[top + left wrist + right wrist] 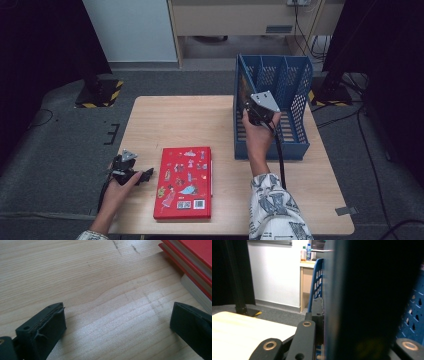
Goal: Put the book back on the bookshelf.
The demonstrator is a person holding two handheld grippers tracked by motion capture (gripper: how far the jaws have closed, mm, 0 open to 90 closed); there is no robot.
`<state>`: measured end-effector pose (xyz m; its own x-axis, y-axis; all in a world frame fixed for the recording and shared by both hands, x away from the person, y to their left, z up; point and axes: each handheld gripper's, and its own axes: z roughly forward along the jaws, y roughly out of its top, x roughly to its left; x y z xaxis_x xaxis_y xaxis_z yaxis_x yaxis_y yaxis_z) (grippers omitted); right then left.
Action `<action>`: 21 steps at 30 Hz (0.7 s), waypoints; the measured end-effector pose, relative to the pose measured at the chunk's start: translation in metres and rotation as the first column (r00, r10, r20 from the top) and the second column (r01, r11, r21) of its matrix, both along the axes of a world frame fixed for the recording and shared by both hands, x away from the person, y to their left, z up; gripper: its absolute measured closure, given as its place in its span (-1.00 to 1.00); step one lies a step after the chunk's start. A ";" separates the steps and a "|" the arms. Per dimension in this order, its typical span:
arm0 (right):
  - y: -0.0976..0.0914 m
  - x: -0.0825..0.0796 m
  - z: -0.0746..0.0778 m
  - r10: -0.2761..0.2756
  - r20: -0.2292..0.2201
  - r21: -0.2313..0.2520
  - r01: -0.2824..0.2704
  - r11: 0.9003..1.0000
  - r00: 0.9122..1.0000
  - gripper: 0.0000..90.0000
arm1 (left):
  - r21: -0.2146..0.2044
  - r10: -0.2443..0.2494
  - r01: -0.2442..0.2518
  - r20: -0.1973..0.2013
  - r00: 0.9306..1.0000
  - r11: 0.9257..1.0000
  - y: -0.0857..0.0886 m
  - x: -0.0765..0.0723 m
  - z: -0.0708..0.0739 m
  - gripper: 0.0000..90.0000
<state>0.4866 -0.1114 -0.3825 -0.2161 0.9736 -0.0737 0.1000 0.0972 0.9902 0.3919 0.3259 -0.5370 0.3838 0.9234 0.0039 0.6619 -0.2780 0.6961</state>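
A: Your right gripper (248,106) clamps a dark book (372,300), standing upright in the leftmost slot of the blue file rack (295,145).

B: And your left gripper (146,175) rests released on the table (190,120), just beside the red book (184,182).

book (183,182) front-centre on table (165,115) | file rack (272,107) back-right | dark book (243,97), probably, in rack's left slot
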 end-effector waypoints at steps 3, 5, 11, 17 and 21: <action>0.000 -0.002 0.000 0.008 -0.007 0.003 -0.008 1.000 1.000 0.77 | 0.000 0.000 0.000 0.000 1.000 1.000 0.000 0.000 0.000 -1.00; 0.000 -0.001 0.000 0.015 -0.010 0.008 -0.015 1.000 1.000 0.75 | 0.000 0.000 0.000 0.000 1.000 1.000 0.000 0.000 0.000 -1.00; 0.001 0.000 0.001 0.012 -0.020 -0.001 -0.012 1.000 1.000 0.79 | 0.000 0.000 0.000 0.000 1.000 1.000 0.000 0.000 0.000 -1.00; -0.003 0.002 0.003 -0.017 -0.020 -0.016 0.017 1.000 1.000 0.85 | 0.000 -0.004 0.004 0.001 1.000 1.000 0.000 0.000 0.000 -1.00; -0.002 0.003 0.004 -0.023 -0.006 -0.025 0.023 0.999 1.000 0.85 | 0.000 -0.004 0.004 0.000 1.000 1.000 0.000 0.000 0.000 -1.00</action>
